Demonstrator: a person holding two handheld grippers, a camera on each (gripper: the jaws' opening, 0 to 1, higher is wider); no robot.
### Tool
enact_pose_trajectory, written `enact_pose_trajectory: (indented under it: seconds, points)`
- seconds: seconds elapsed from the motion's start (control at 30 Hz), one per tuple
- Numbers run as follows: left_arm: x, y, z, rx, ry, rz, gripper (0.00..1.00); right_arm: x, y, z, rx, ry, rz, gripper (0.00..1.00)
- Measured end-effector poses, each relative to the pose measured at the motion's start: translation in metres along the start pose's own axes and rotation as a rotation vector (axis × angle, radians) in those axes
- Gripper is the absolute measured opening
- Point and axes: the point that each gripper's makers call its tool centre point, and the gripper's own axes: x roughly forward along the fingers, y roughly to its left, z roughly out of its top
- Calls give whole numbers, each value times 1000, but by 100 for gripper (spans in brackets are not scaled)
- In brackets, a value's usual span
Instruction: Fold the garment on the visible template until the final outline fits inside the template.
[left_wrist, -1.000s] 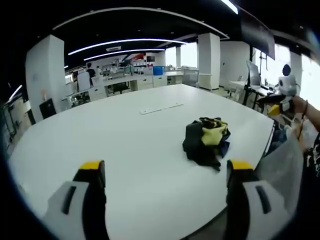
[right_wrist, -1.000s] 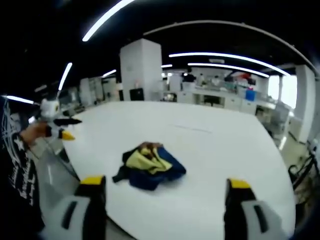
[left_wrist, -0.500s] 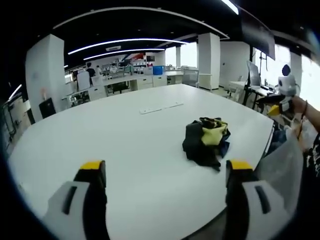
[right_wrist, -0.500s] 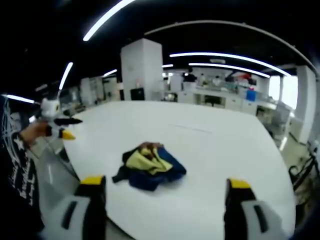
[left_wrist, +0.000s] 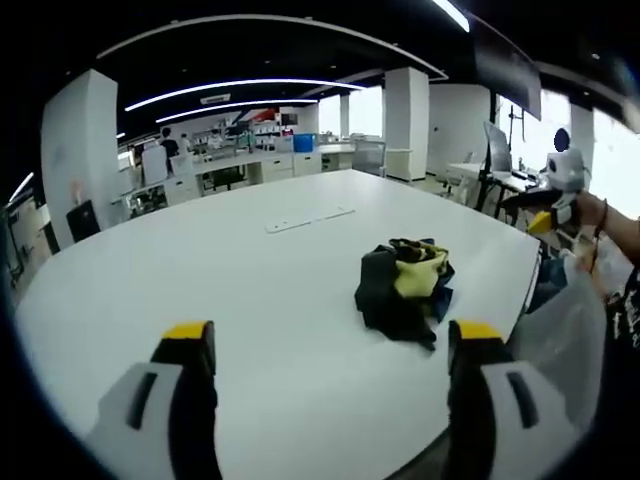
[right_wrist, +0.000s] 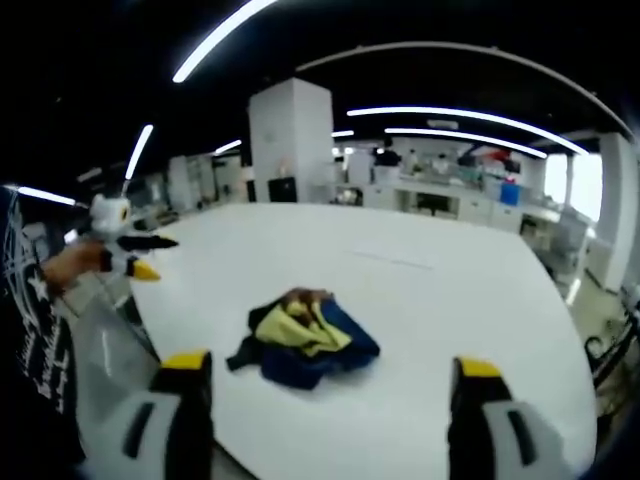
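Room: a large open-plan office or lab with a dark ceiling crossed by long curved light strips (left_wrist: 240, 85), white square pillars (right_wrist: 290, 140), and benches with equipment along the far wall at 12 o'clock in both views. People stand at those benches, too small to describe.

Surface: a big white table (left_wrist: 200, 260) with a smooth matt top and a rounded edge. A thin pale strip (left_wrist: 310, 216) lies flat on it beyond the garment, at about 12 o'clock in the left gripper view; what it is cannot be told.

Garment (left_wrist: 403, 287): a crumpled heap of soft cloth, unfolded, lying on the table near its edge. In the left gripper view it sits at about 1 o'clock from the jaws, dark with a yellow patch. In the right gripper view the garment (right_wrist: 305, 340) sits between the jaws' lines at 12 o'clock, showing blue, yellow and black folds.

Left gripper (left_wrist: 330, 345): grey jaws with yellow tips, set wide apart, nothing between them, held above the table and short of the garment.

Right gripper (right_wrist: 325, 375): same build, jaws wide apart and empty, near the garment but not touching it.

A hand (right_wrist: 70, 262) at 9 o'clock in the right gripper view holds the other gripper.
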Motion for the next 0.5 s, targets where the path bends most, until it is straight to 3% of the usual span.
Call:
enact_pose_trajectory:
  seconds: [0.1, 0.33, 0.5]
  points:
    - [7, -3, 4, -12, -12, -30, 91, 5, 1, 2, 3, -7, 19, 92]
    - [26, -8, 14, -75, -62, -103, 85, 23, 0, 7, -2, -9, 52, 87]
    - [40, -11, 16, -73, -63, -139, 82, 35, -3, 8, -19, 4, 74, 80]
